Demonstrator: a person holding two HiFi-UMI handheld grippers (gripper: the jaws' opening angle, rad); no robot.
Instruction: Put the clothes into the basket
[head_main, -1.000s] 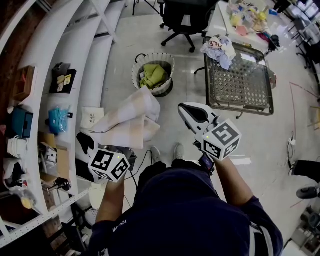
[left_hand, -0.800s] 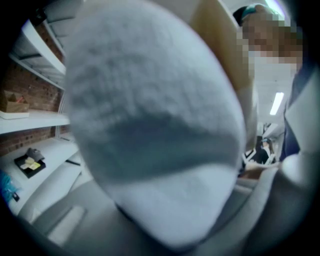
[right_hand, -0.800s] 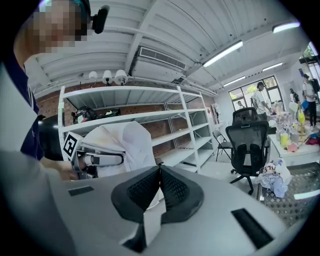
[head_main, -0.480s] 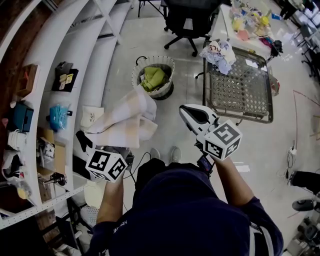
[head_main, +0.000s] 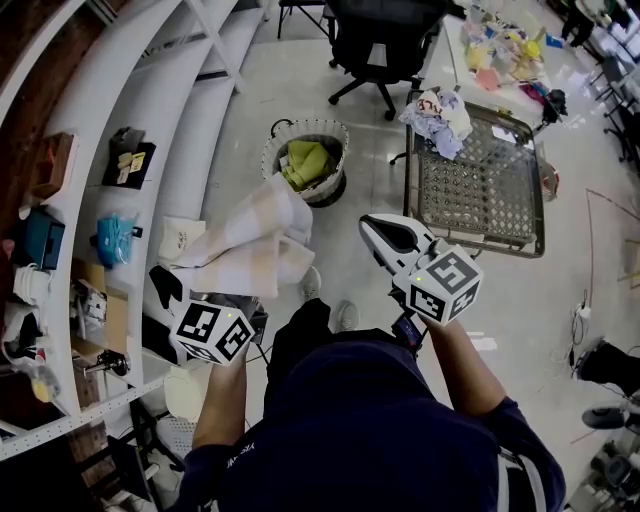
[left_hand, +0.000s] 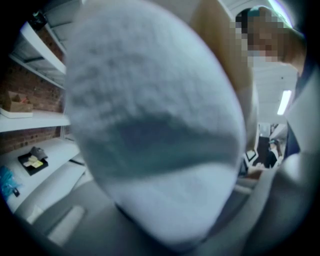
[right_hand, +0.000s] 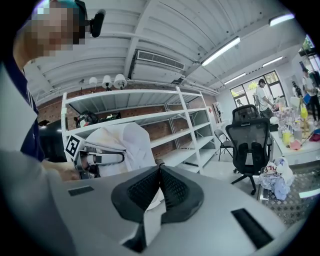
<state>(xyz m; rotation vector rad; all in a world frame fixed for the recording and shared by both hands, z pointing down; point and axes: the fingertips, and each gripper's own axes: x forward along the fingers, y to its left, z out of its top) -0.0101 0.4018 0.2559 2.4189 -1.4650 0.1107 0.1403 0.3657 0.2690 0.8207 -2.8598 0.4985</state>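
Observation:
A pale checked cloth (head_main: 252, 238) hangs bunched from my left gripper (head_main: 192, 284), which is shut on it; its fingertips are hidden under the fabric. The cloth (left_hand: 150, 125) fills nearly the whole left gripper view. On the floor ahead stands a round woven basket (head_main: 278, 140) with a green garment (head_main: 305, 160) inside. My right gripper (head_main: 368, 224) is held out beside the cloth, shut with nothing in it; in the right gripper view its pads (right_hand: 172, 187) meet. A pile of clothes (head_main: 438, 108) lies on a wire mesh table (head_main: 480, 190).
White shelves (head_main: 150, 110) with boxes and small items run along the left. A black office chair (head_main: 375, 40) stands beyond the basket. A cluttered table (head_main: 500, 35) is at the far right. The person's feet (head_main: 345, 316) are on the floor below me.
Both grippers have drifted a little forward with the person's step, and one foot has moved. The cloth stays in the left gripper; the right stays shut.

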